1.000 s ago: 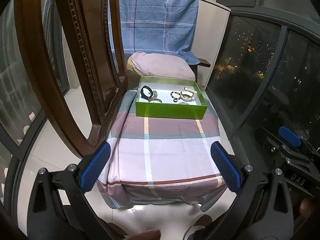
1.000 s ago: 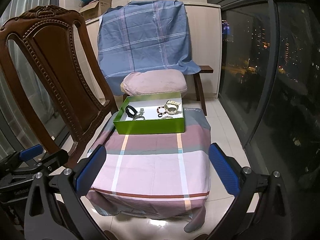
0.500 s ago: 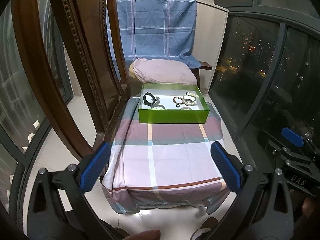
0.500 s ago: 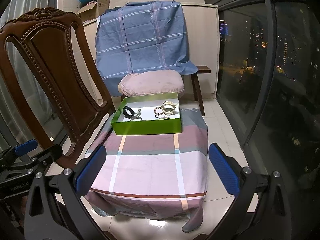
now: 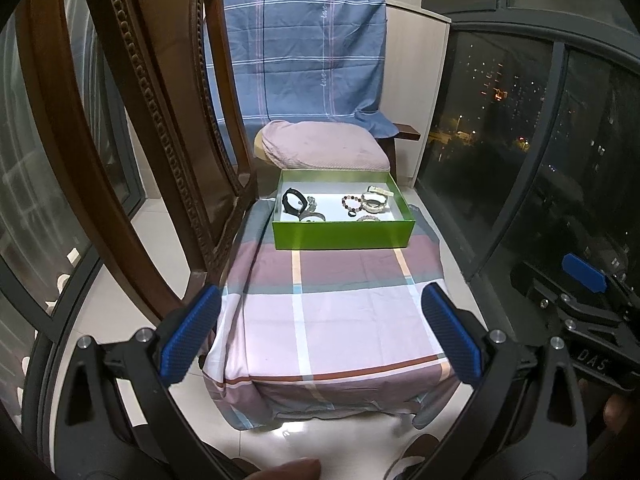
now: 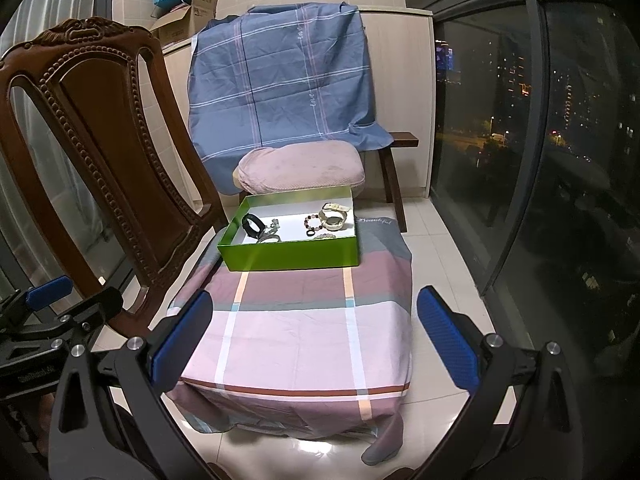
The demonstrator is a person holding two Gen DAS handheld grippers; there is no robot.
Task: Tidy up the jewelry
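The green box [image 5: 342, 234] holds a black band [image 5: 294, 201], a beaded bracelet [image 5: 351, 201] and pale bangles [image 5: 375, 201]. Beside it stands a carved chair [image 6: 100, 152]. Both grippers, left [image 5: 320, 336] and right [image 6: 314, 338], are released, holding nothing.

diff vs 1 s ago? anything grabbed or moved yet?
Nothing grabbed. Both views shifted slightly, the left more than the right; from its view the left hand-held gripper seems to have backed off and swung a little, so the green box shrank in frame. The right hand-held gripper barely moved. Both remain open and empty, short of the covered table. The black band and bracelets lie unchanged in the box.
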